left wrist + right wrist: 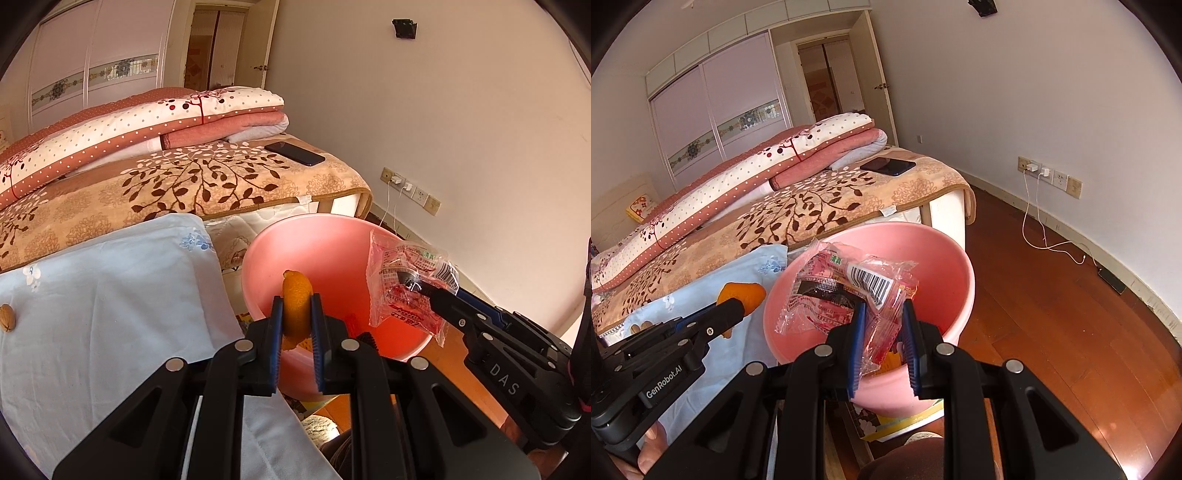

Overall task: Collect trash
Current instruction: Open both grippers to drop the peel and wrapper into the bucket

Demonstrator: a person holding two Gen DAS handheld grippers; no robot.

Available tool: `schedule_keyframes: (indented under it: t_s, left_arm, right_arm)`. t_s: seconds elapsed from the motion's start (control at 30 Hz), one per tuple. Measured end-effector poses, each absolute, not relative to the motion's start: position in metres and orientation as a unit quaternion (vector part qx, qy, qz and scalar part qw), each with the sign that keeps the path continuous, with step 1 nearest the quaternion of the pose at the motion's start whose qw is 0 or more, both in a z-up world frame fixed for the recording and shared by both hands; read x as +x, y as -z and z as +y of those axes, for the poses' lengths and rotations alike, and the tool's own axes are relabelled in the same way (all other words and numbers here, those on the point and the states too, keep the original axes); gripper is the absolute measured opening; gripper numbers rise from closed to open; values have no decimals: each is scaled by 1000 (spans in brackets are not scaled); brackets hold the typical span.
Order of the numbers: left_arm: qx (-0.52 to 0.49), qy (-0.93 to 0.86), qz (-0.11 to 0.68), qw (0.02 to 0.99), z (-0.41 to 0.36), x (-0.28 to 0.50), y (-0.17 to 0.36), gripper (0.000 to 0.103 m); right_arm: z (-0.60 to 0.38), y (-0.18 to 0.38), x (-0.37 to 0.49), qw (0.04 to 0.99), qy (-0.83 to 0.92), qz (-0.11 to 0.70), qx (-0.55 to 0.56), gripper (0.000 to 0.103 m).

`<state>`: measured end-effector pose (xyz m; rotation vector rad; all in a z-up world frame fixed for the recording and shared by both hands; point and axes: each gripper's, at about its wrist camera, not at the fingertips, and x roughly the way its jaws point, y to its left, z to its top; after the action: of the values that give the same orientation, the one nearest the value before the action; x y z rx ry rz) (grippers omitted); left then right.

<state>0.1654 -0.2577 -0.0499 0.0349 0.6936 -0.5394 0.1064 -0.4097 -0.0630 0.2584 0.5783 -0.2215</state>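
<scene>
Beside a bed (221,192), the left hand-held gripper (297,317) is clamped on an orange peel (295,299) at the near rim of a pink bin (314,251), while the right hand-held gripper (884,321) pinches a clear red wrapper (849,291) above the bin's mouth.

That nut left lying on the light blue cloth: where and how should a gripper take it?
Grip the nut across its narrow width, coming down from above with fingers either side. It lies flat and alone on the blue cloth, long axis running away from the camera. Soft cloth may bunch up between the pads.
</scene>
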Motion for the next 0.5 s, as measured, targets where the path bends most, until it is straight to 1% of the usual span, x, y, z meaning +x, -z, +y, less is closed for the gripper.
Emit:
schedule_keyframes:
  t_s: [0.4, 0.5]
  left_arm:
    - [3, 281, 360, 890, -275, 183, 64, 14]
    - [2, 285, 363, 887, -277, 186, 66, 16]
  right_arm:
    - [-425, 79, 129, 939, 122, 298, 118, 21]
    - [-428, 83, 132, 938, 123, 302, 121, 22]
